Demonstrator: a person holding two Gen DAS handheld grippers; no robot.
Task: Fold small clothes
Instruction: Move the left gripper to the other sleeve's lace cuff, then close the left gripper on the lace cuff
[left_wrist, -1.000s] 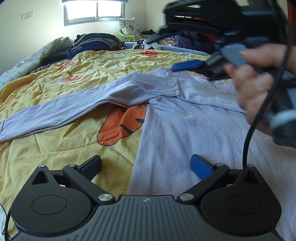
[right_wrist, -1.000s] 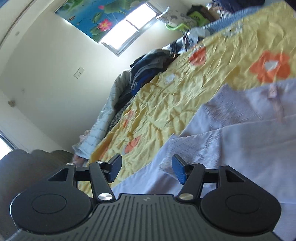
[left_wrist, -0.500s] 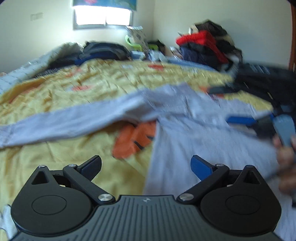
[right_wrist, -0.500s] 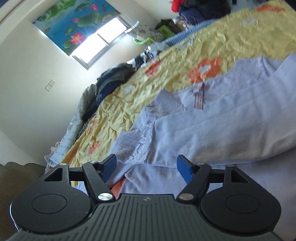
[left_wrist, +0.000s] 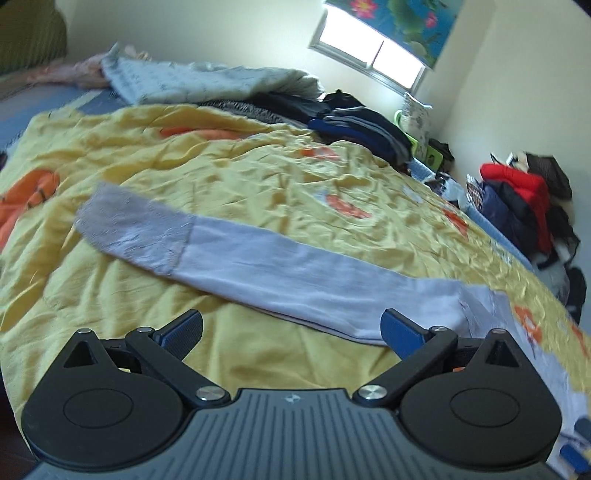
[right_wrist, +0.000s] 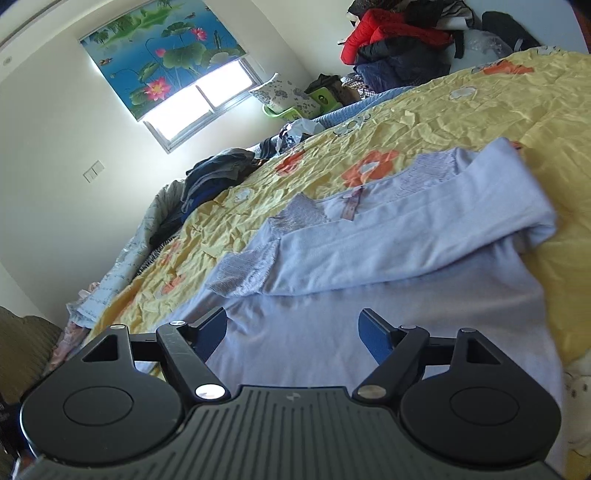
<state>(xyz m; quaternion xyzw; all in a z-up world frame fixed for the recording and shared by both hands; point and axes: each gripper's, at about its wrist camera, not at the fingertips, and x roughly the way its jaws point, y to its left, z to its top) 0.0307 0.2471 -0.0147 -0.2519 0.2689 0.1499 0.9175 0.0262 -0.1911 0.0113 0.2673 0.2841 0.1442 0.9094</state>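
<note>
Outstretched sleeve lies crosswise just ahead of your left gripper.

Your left gripper's jaws gape, empty. The lavender sleeve runs from near right to its cuff far left. Your right gripper is opening, empty, over the shirt body, folded sleeve beyond.

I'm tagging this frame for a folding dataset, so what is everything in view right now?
Long-sleeved top: one, pale lilac, flat on the quilt; one sleeve folded across its body, the other sleeve stretched out straight.
Quilt: one, yellow with orange prints, covering the bed.
Dark clothes pile: one, navy and grey, far edge of the bed.
Red jacket: one, on a heap against the wall.
Window blind: one, blue with lotus flowers, above the window.
Green basket: one, under the window.
Left gripper: open, over the outstretched sleeve.
Right gripper: jaws opening, nothing between them, over the top's body.
</note>
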